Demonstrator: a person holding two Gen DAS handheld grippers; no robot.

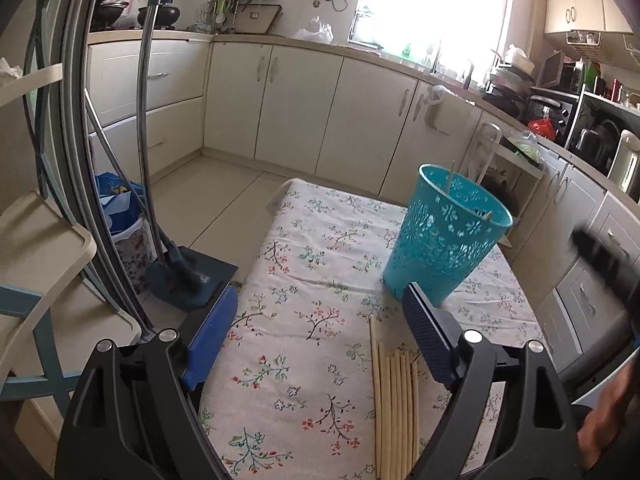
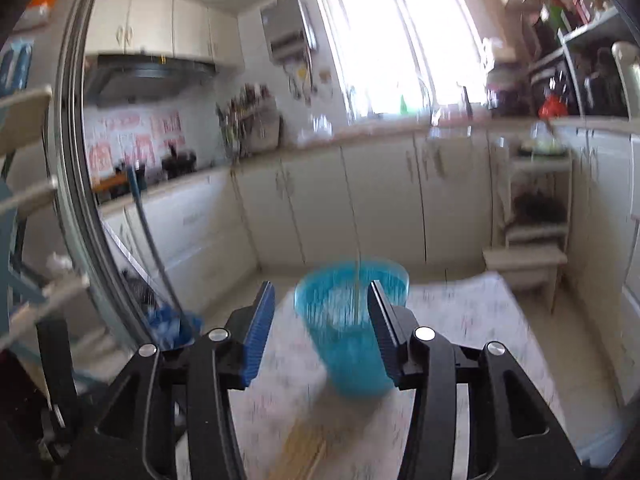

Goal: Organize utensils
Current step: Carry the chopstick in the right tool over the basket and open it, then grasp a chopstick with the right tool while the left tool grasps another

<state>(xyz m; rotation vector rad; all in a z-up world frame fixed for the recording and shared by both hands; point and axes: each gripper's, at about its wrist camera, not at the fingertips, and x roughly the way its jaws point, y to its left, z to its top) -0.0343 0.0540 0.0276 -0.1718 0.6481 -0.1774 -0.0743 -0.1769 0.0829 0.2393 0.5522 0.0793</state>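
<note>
A teal perforated basket [image 1: 444,240] stands upright on the floral tablecloth [image 1: 304,264], with a thin chopstick [image 1: 450,178] poking up inside it. A bundle of several pale wooden chopsticks [image 1: 394,408] lies on the cloth, just inside the right finger of my left gripper [image 1: 320,296]. That gripper is open wide and holds nothing. My right gripper [image 2: 320,288] hovers over the blurred basket [image 2: 352,340] with its jaws apart. A pale upright chopstick streak [image 2: 354,240] shows between the pads without touching them. Blurred chopsticks [image 2: 304,452] lie beneath the right gripper.
A dark dustpan with a long-handled broom [image 1: 192,276] leans left of the table, beside a floral bin [image 1: 132,252]. A cream shelf rack [image 1: 40,240] stands at the far left. A white step stool [image 2: 528,264] sits past the table's far right corner. Kitchen cabinets ring the room.
</note>
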